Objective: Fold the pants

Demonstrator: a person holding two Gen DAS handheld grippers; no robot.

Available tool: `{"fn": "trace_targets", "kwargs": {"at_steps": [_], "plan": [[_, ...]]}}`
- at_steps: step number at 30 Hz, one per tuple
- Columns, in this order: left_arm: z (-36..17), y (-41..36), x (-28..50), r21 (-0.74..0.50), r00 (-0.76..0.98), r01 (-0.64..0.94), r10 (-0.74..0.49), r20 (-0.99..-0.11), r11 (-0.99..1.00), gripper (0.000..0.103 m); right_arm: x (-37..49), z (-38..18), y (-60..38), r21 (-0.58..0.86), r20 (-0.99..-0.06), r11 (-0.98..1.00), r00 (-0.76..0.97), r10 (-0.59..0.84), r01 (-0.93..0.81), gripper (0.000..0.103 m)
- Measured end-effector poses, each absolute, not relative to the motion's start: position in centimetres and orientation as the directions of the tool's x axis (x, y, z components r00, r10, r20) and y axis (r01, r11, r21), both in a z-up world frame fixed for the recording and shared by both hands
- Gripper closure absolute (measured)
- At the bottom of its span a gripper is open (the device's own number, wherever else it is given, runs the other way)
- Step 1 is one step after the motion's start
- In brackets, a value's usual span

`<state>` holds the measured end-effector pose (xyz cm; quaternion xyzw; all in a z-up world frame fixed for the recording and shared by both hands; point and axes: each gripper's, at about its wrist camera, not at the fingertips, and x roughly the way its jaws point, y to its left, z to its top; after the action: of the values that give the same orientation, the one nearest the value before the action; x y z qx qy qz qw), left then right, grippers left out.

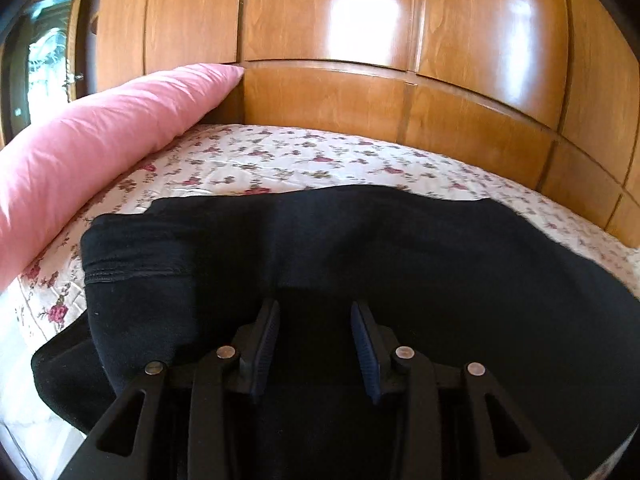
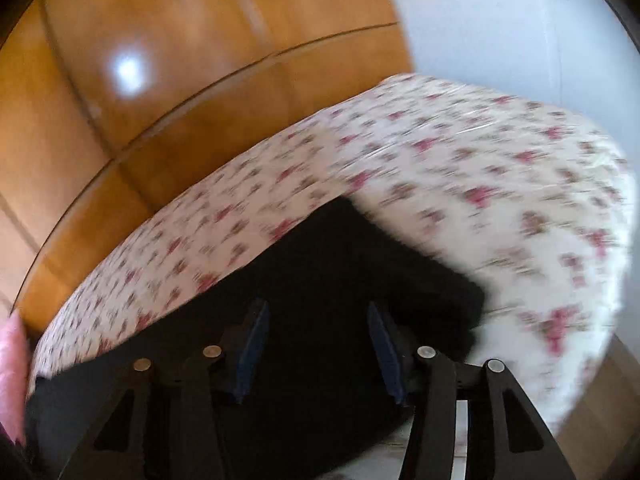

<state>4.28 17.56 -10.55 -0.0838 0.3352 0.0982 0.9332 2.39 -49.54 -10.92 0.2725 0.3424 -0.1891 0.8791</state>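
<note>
Pants, black and partly folded, lie spread across a bed covered in a white floral sheet, seen from the left wrist camera. One stitched hem or band sits at the left end of the garment, doubled over a lower layer that juts out toward the bed's near edge. The left gripper hangs over the dark cloth with its fingers spread apart and nothing between the blue pads; whether the tips touch the fabric cannot be told against the black. A pink pillow leans at the left of the bed, its far corner against the glossy wooden panelling that runs behind the mattress. A window shows at the far left edge.

From the right wrist camera the scene is tilted and blurred. The right gripper is likewise spread wide, empty between its pads, and poised over the pants, whose squared end lies on the floral sheet just ahead of the fingers. The bed's rounded edge curves away at the right, with a pale wall beyond it and the wooden panelling at the left. A sliver of the pink pillow shows at the left edge of that view, beside the cloth.
</note>
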Motion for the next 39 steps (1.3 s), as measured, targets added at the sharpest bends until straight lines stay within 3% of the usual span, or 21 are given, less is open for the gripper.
{"fn": "trace_targets", "kwargs": {"at_steps": [2, 4, 6, 9, 15, 21, 23, 24, 29, 39], "plan": [[-9.5, 17.1, 4.1, -0.154, 0.777, -0.176, 0.041, -0.628, 0.972, 0.065, 0.6, -10.2, -51.1, 0.427, -0.663, 0.731, 0.734, -0.147, 0.532, 0.038], [-8.2, 16.1, 3.8, -0.188, 0.811, -0.115, -0.017, -0.584, 0.975, 0.064, -1.3, -9.8, -52.2, 0.466, -0.653, 0.692, 0.742, -0.151, 0.551, 0.020], [-7.3, 14.8, 4.1, -0.199, 0.823, -0.062, -0.062, -0.564, 0.978, 0.057, -2.8, -10.3, -53.1, 0.468, -0.672, 0.658, 0.721, -0.169, 0.590, 0.017], [-7.0, 12.9, 5.3, -0.200, 0.811, 0.017, -0.131, -0.570, 0.980, 0.056, -4.6, -11.5, -54.5, 0.546, -0.668, 0.619, 0.739, -0.086, 0.565, 0.017], [-9.4, 11.5, 8.8, -0.285, 0.715, 0.009, -0.206, -0.668, 0.959, 0.056, -4.9, -14.6, -55.7, 0.728, -0.591, 0.473, 0.804, 0.066, 0.496, 0.034], [-10.4, 11.0, 9.1, -0.248, 0.716, 0.008, -0.179, -0.675, 0.969, 0.056, -4.1, -15.4, -55.5, 0.736, -0.565, 0.491, 0.823, 0.066, 0.466, 0.038], [-10.4, 11.0, 8.8, -0.240, 0.723, 0.009, -0.172, -0.669, 0.971, 0.056, -3.6, -15.6, -55.5, 0.738, -0.558, 0.493, 0.827, 0.063, 0.460, 0.049], [-10.5, 10.9, 8.7, -0.236, 0.726, 0.011, -0.170, -0.666, 0.972, 0.056, -3.2, -15.9, -55.6, 0.736, -0.564, 0.489, 0.824, 0.059, 0.468, 0.060], [-10.5, 11.3, 8.7, -0.253, 0.734, 0.018, -0.184, -0.654, 0.967, 0.056, -1.9, -16.5, -56.1, 0.769, -0.544, 0.455, 0.834, 0.093, 0.450, 0.080], [-10.7, 12.1, 8.3, -0.320, 0.750, 0.034, -0.235, -0.618, 0.947, 0.056, -0.3, -8.5, -51.9, 0.719, -0.491, 0.597, 0.868, 0.074, 0.356, 0.084]]}}
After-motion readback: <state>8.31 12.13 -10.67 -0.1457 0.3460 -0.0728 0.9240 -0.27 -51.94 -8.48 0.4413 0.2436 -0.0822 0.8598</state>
